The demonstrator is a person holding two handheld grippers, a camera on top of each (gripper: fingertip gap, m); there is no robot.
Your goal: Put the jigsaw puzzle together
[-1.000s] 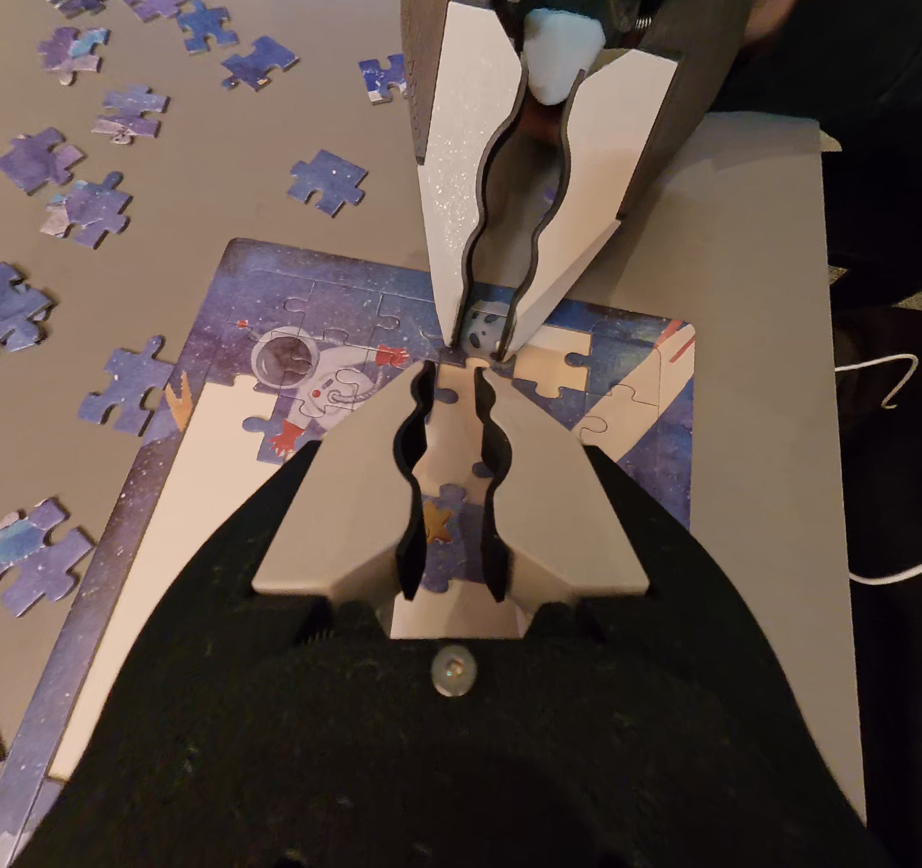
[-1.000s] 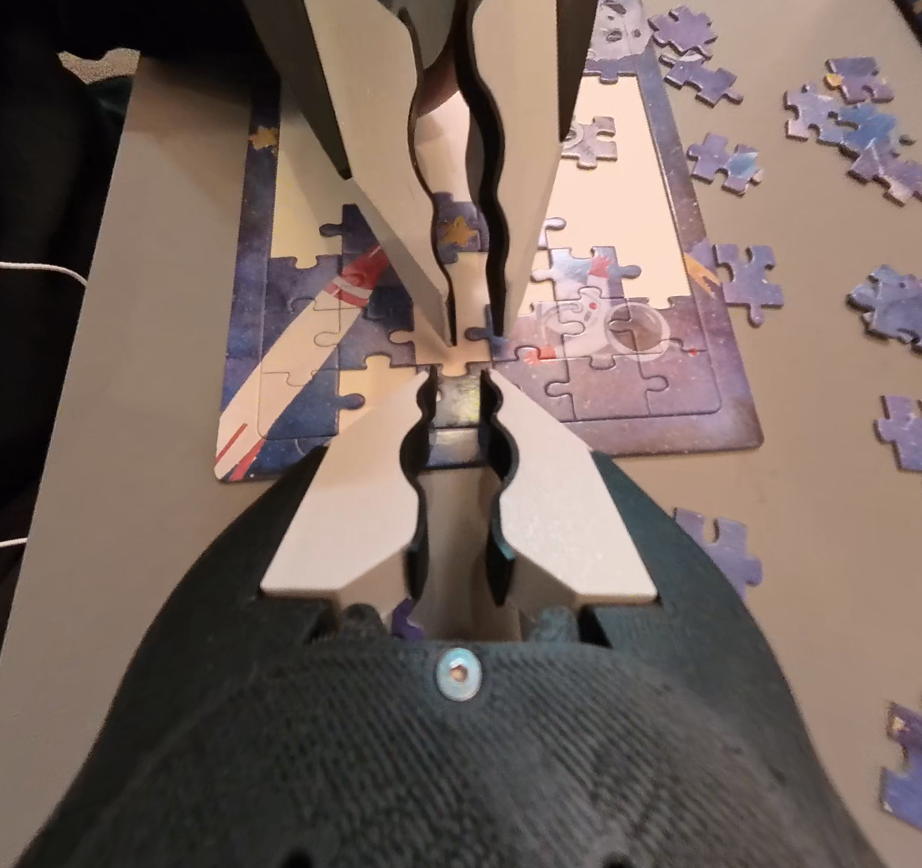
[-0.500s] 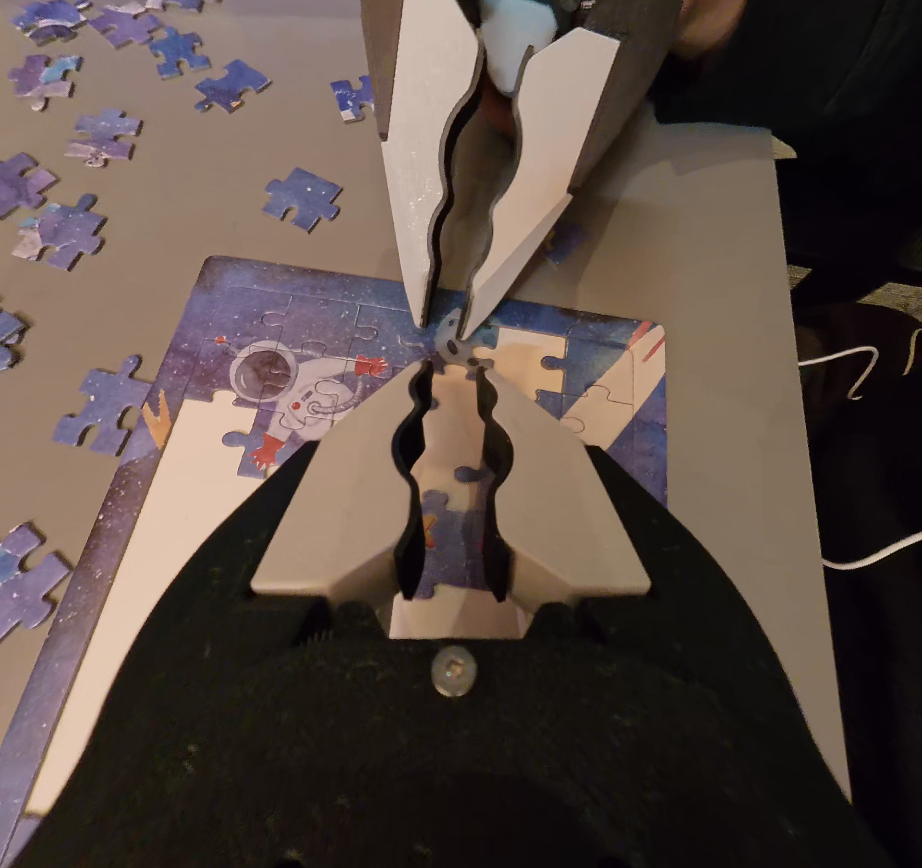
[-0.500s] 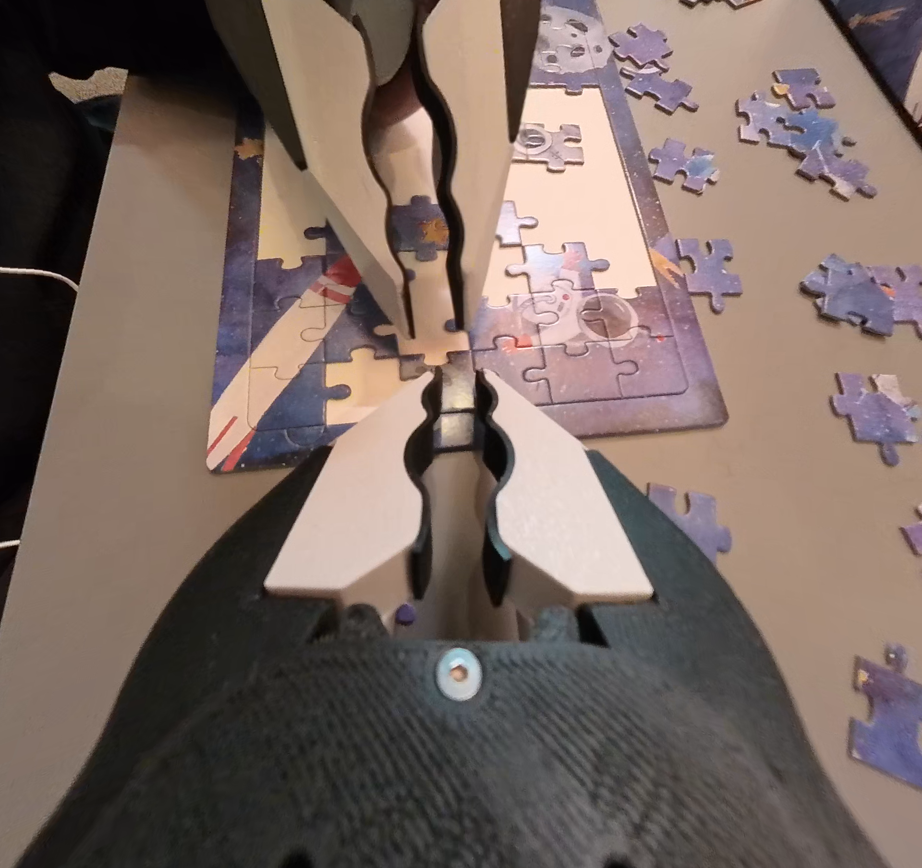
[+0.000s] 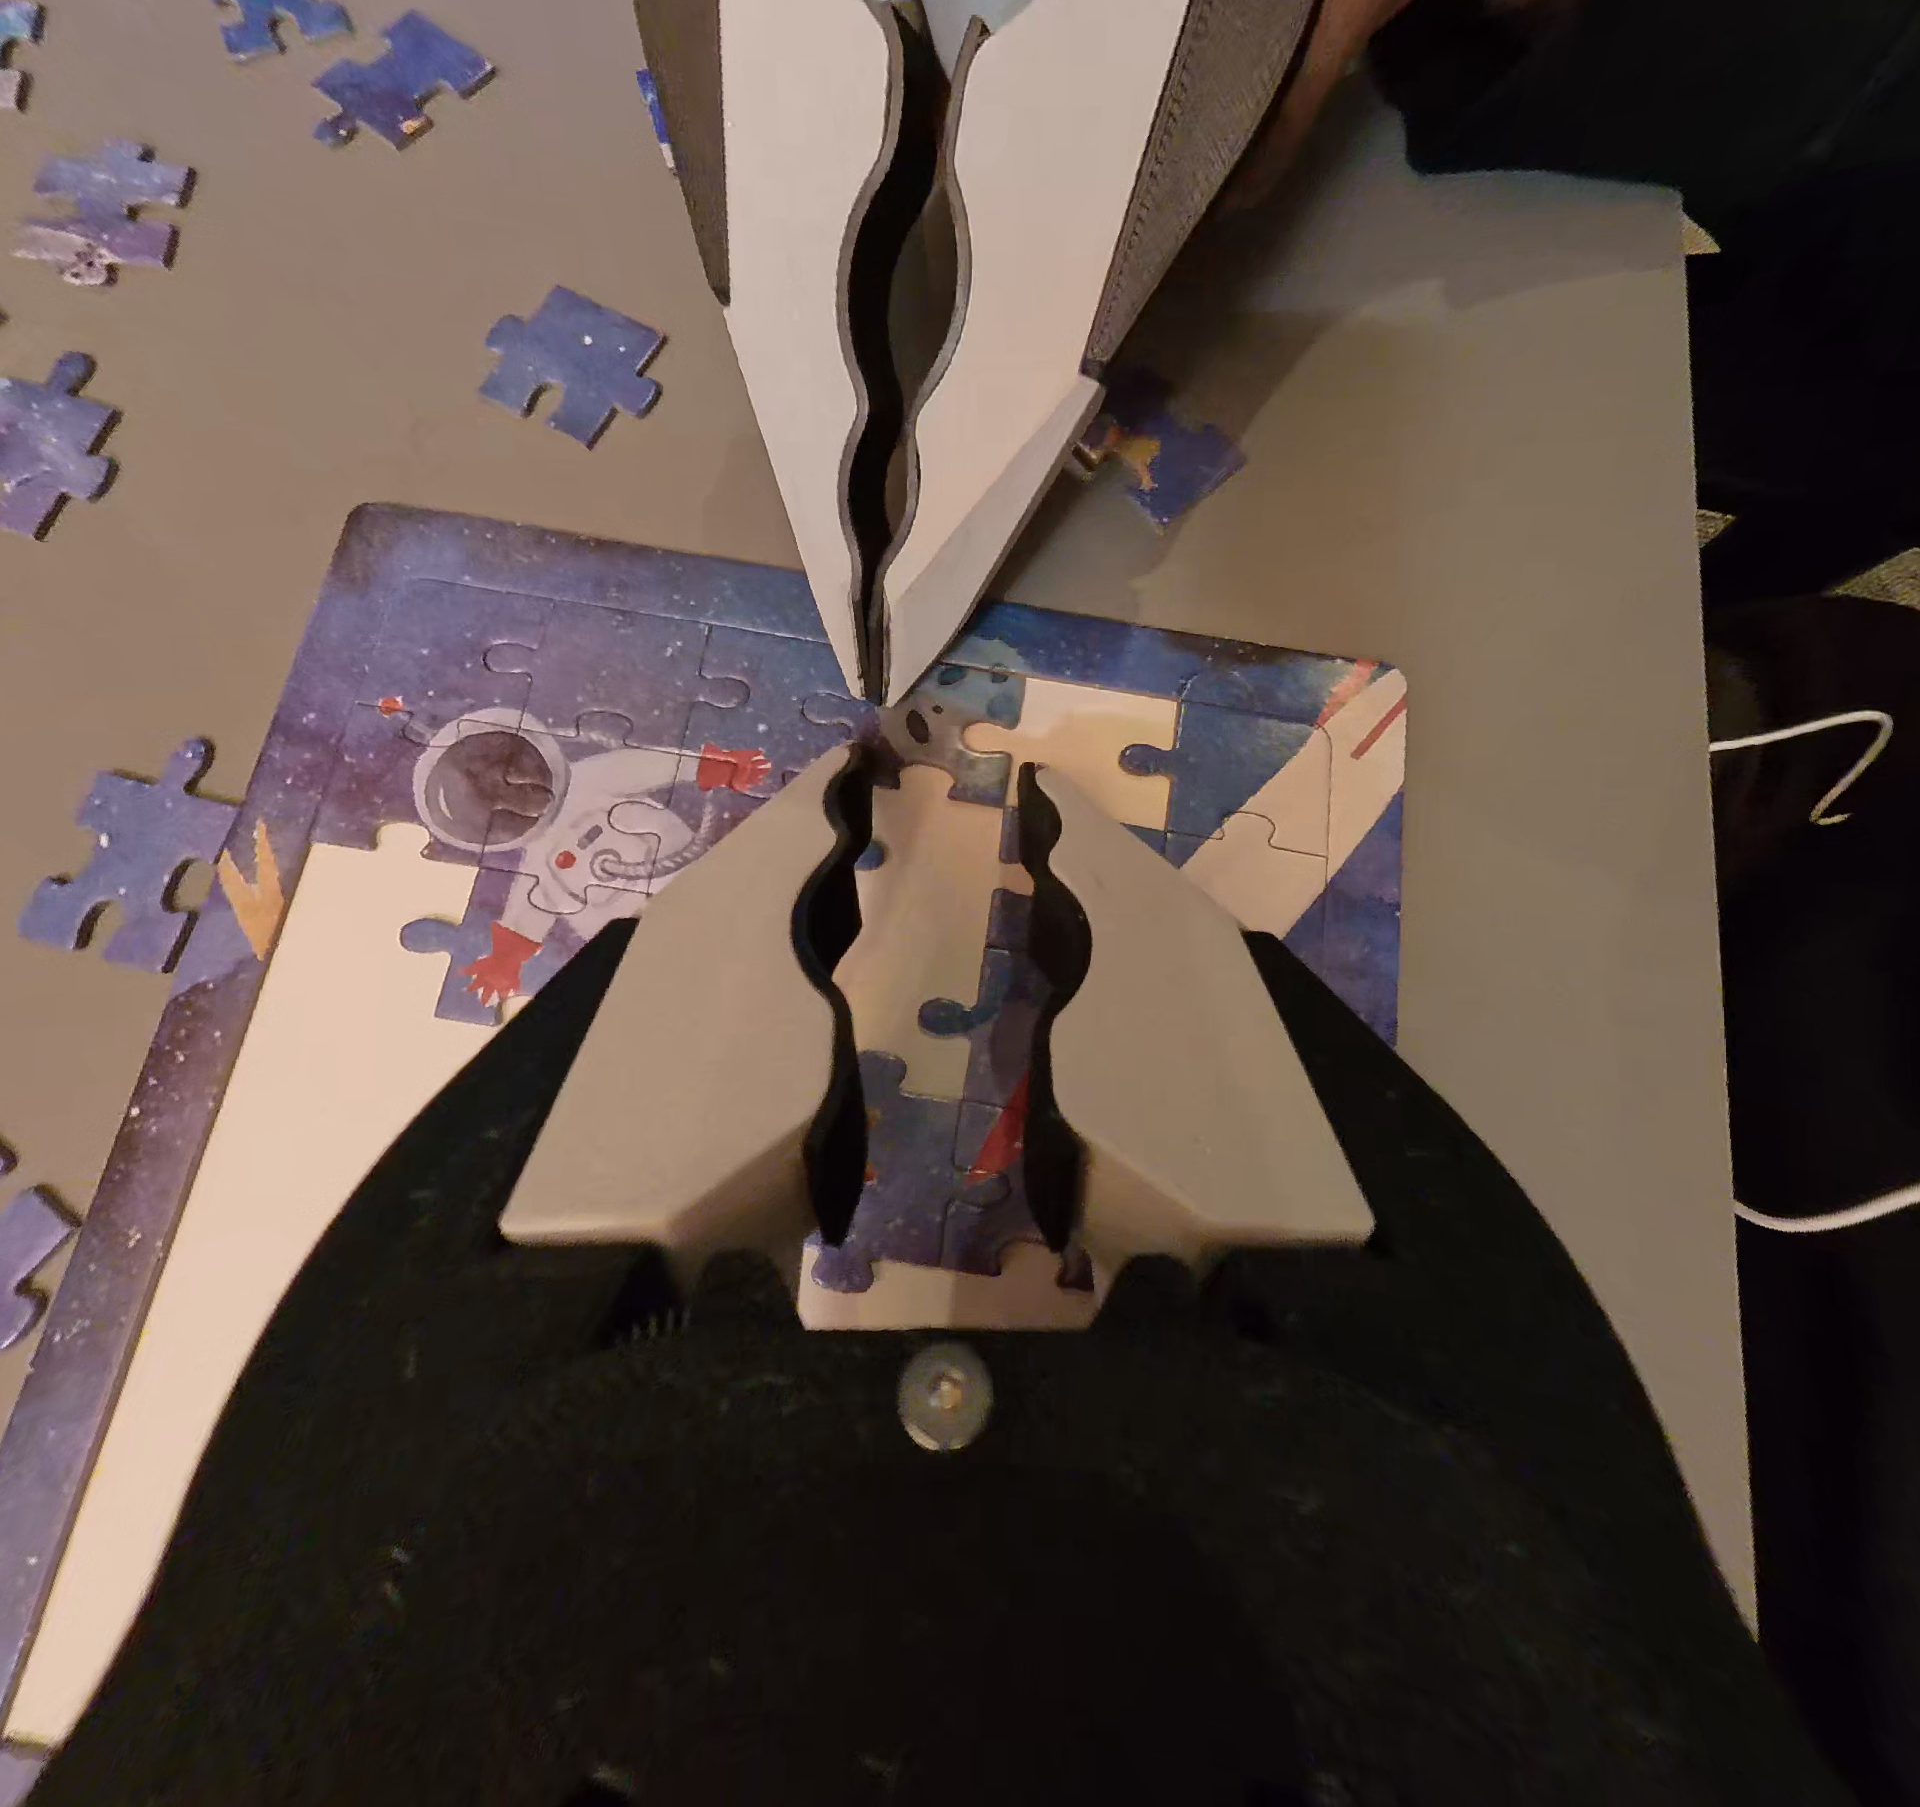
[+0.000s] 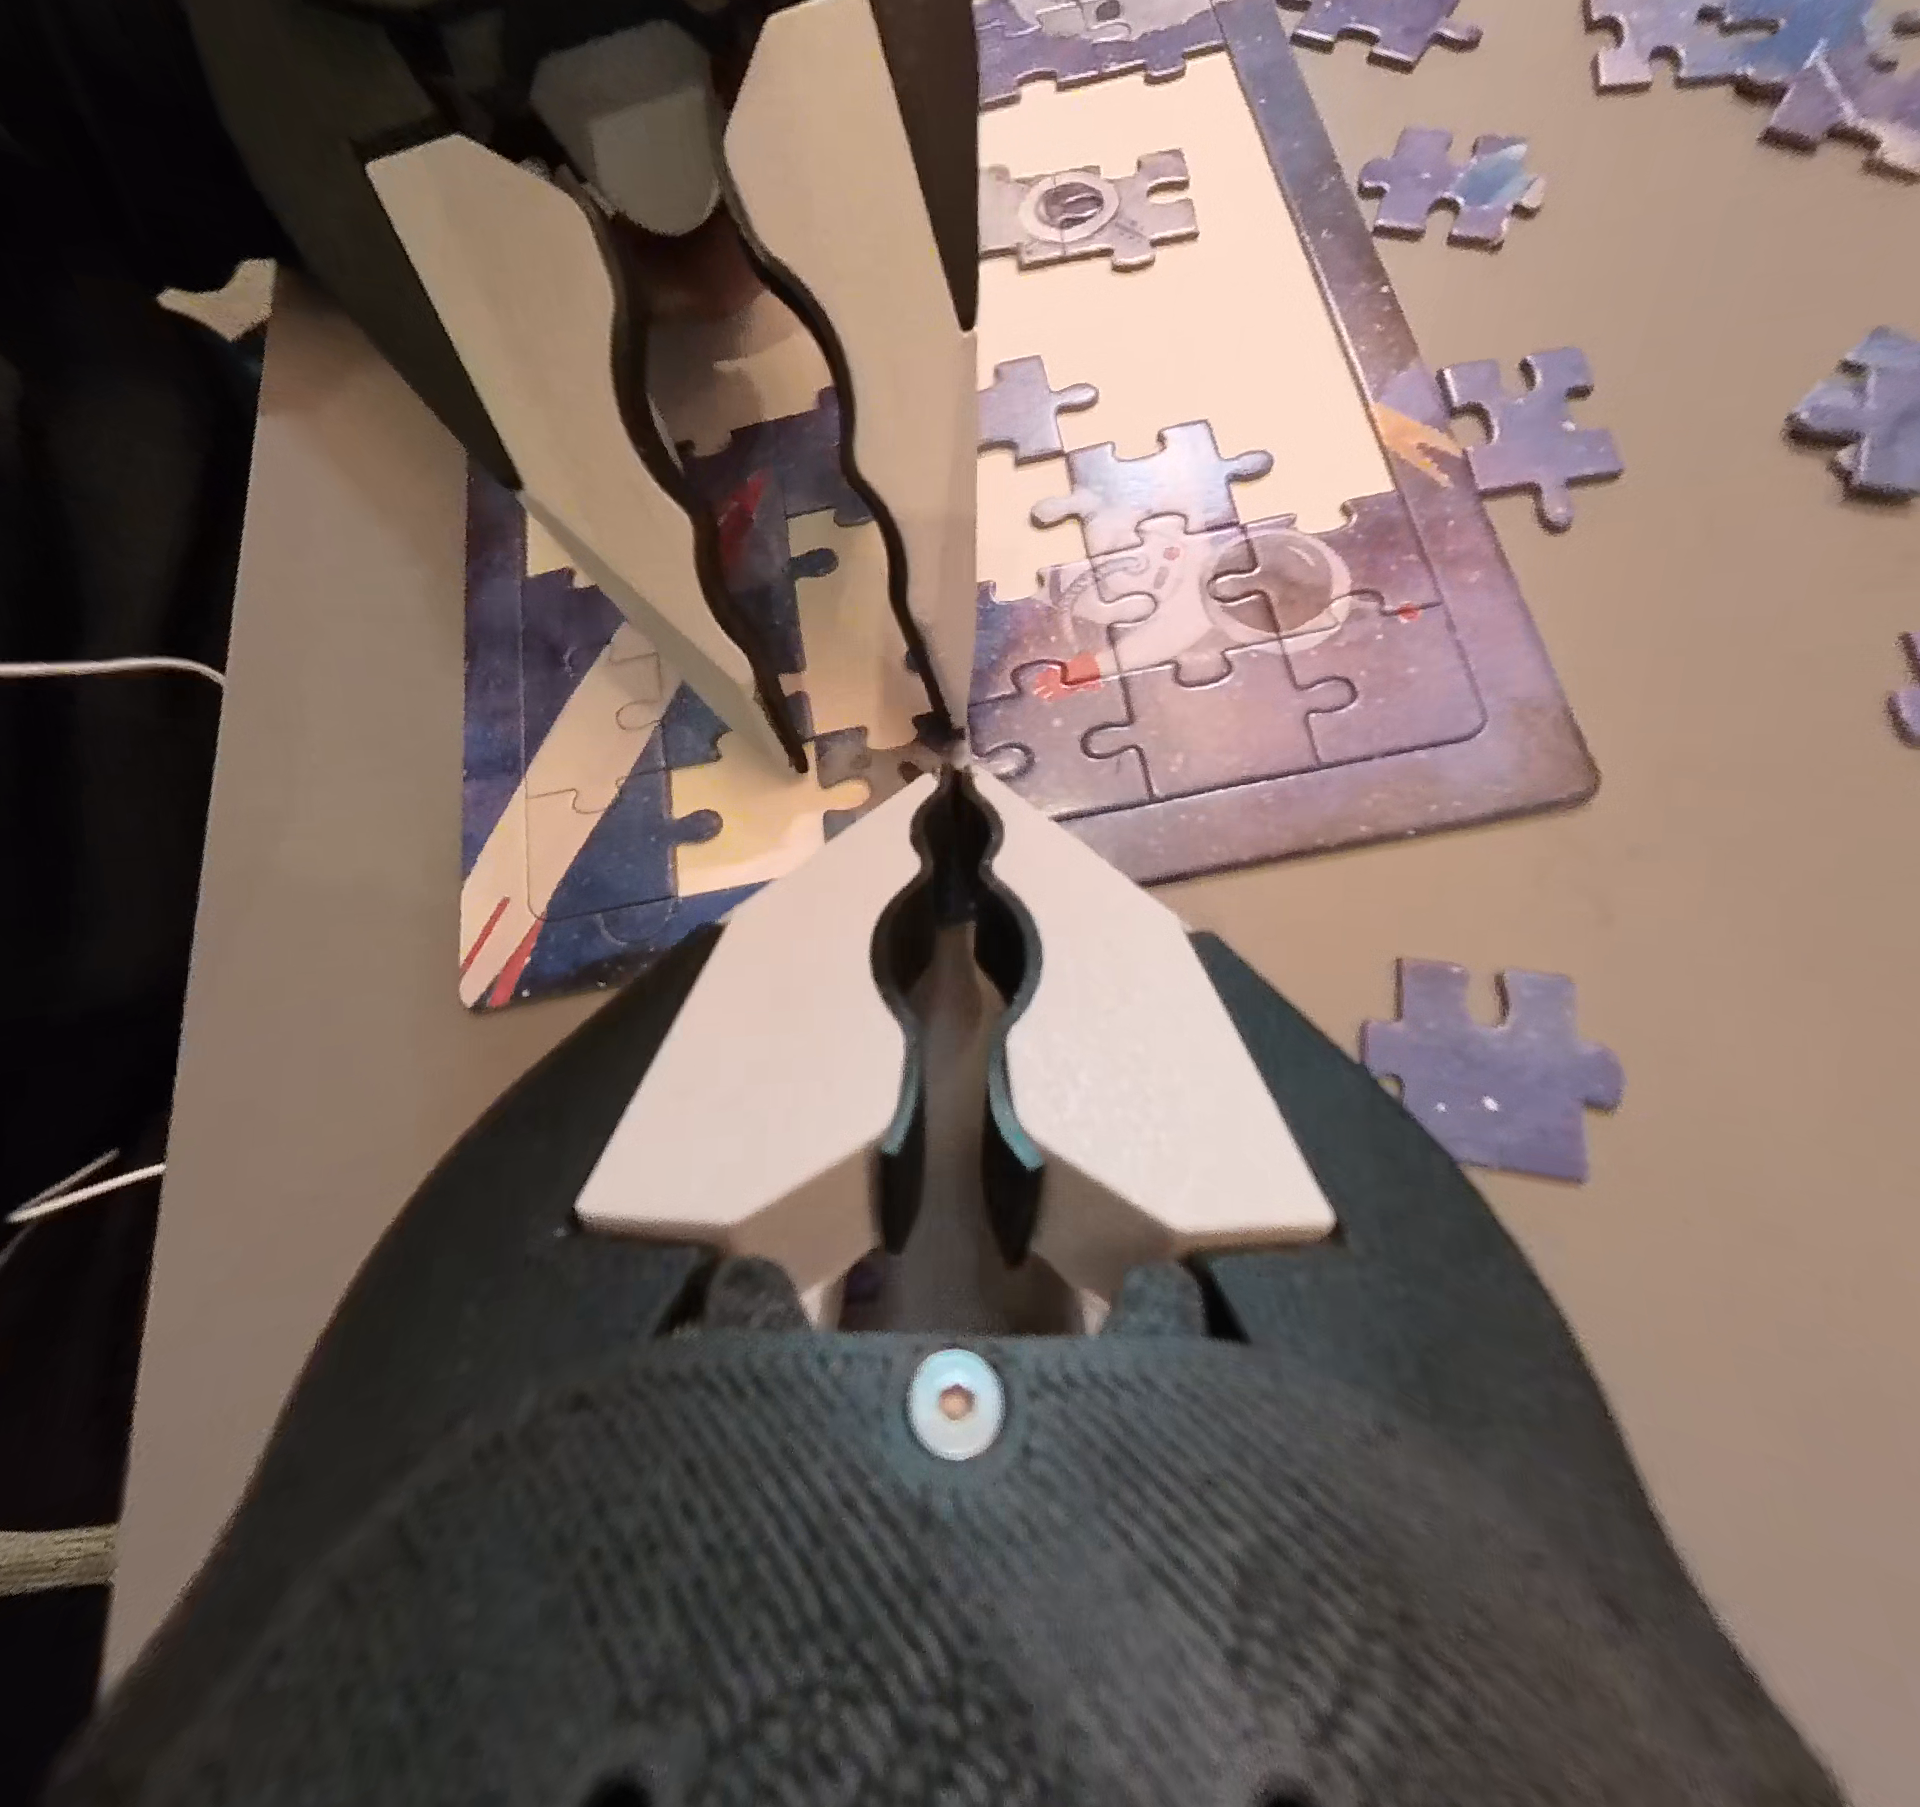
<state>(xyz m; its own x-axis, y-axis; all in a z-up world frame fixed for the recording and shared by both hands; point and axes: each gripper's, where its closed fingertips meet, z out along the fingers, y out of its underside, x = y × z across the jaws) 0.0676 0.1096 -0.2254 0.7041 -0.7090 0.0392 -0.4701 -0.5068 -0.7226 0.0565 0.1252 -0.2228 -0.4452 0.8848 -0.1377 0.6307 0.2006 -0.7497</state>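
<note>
Left claw (image 5: 940, 770) spread, right claw (image 5: 873, 692) pressed together (loose pieces (image 5: 575, 375) around).

Each camera rides on its own tongs, looking steeply down along the fingers from close above the surface (image 5: 1455, 469). The two views face each other from opposite sides and share the puzzle board (image 5: 623, 604) (image 6: 1351, 781), each catching the opposite tongs.

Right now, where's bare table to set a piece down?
Free: grey strip between puzzle board and the table's edge, and the table in front of the board. Crowded: loose pieces scattered beyond the board; both claws meet over it.
</note>
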